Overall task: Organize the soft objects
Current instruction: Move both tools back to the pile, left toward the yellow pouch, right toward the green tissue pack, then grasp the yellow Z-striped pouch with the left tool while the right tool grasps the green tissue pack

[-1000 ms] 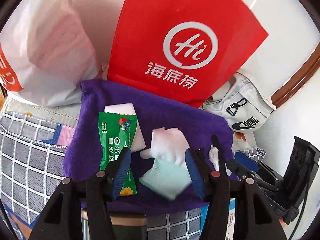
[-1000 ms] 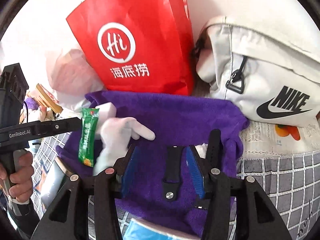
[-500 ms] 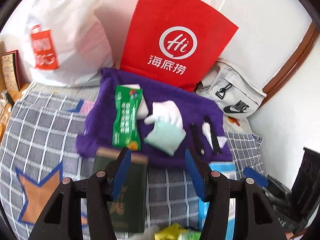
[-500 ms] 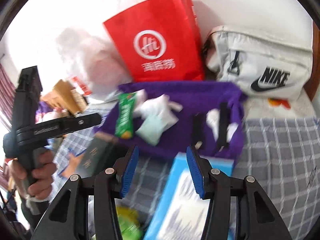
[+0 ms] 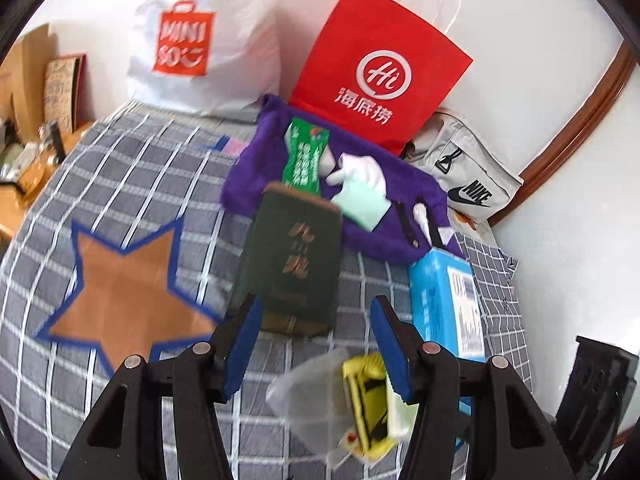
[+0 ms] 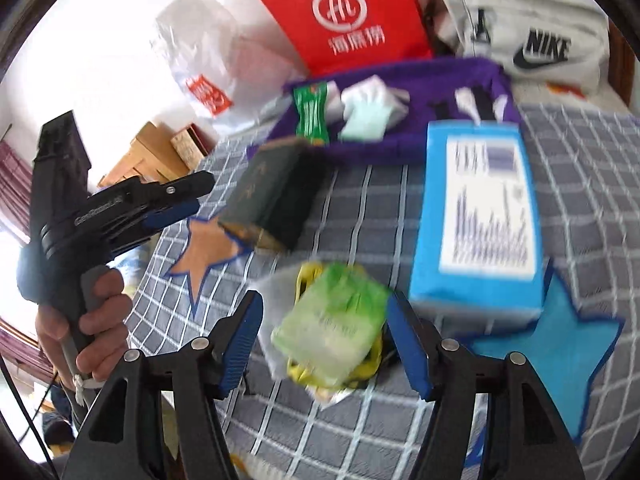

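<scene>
Now reaching step: right gripper [image 6: 324, 340] fingers just widened, empty, straddling green soft pack [image 6: 332, 320] on bed [image 6: 360, 208]; left gripper [image 5: 316, 344] half-open, empty. Next: lower, close on pack.

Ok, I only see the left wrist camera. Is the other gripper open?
Observer: Yes. The right gripper is open. Its jaws have just been opening, and a pale green packet lies between them, not squeezed.
Operator: What's by the blue box?
Observer: A blue star on the bedspread, partly hidden by the blue box.
Operator: Who's holding my gripper?
Observer: A hand grips the handle of the left gripper.
</scene>
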Tool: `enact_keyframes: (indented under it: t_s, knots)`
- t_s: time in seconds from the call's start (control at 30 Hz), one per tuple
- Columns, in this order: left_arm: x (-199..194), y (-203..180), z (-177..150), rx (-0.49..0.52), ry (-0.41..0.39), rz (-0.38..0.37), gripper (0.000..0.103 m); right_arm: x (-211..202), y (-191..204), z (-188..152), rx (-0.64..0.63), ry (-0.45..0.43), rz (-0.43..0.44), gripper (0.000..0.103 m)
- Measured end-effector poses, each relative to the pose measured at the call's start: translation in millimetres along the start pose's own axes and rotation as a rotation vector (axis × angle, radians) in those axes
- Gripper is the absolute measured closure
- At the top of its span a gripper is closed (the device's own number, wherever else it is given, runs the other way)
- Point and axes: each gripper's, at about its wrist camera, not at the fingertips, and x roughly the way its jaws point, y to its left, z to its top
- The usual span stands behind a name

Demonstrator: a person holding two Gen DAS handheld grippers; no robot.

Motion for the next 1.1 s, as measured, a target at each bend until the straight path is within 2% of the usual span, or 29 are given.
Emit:
enact_keyframes:
  t_s: [0.07, 0.23, 0.3, 0.47, 0.63, 0.7, 0.83, 0.93, 1.1]
  knots:
    - [-3, 8, -11, 0.001, 0.003, -0.012, 0.049, 4, 2, -6, 0.022, 0.007, -0.007, 0.039]
    - [-5, 28, -30, -0.02, 0.017, -0.017, 0.049, 19, 8, -12, 0.042, 0.02, -0.106, 0.036]
    - [-7, 36, -36, -0.027, 0.016, -0.023, 0.049, 23, 6, -13, 0.055, 0.021, -0.121, 0.033]
    - [-11, 44, -46, -0.037, 0.017, -0.048, 0.049, 39, 9, -9, 0.098, 0.025, -0.158, 0.03]
    - [-8, 44, -54, -0.03, 0.034, -0.044, 0.049, 59, 14, -8, 0.083, 0.046, -0.215, 0.03]
    - [-7, 42, -57, -0.02, 0.039, -0.044, 0.049, 56, 16, -11, 0.071, 0.018, -0.218, 0.035]
    - [-2, 35, -63, -0.003, 0.052, -0.032, 0.049, 39, 15, -17, 0.062, -0.031, -0.171, 0.037]
    - [2, 27, -69, 0.009, 0.068, -0.035, 0.049, 23, 15, -23, 0.036, -0.062, -0.167, 0.037]
    - [9, 1, -80, 0.071, 0.093, -0.031, 0.049, -8, 12, -43, -0.051, -0.116, -0.217, 0.037]
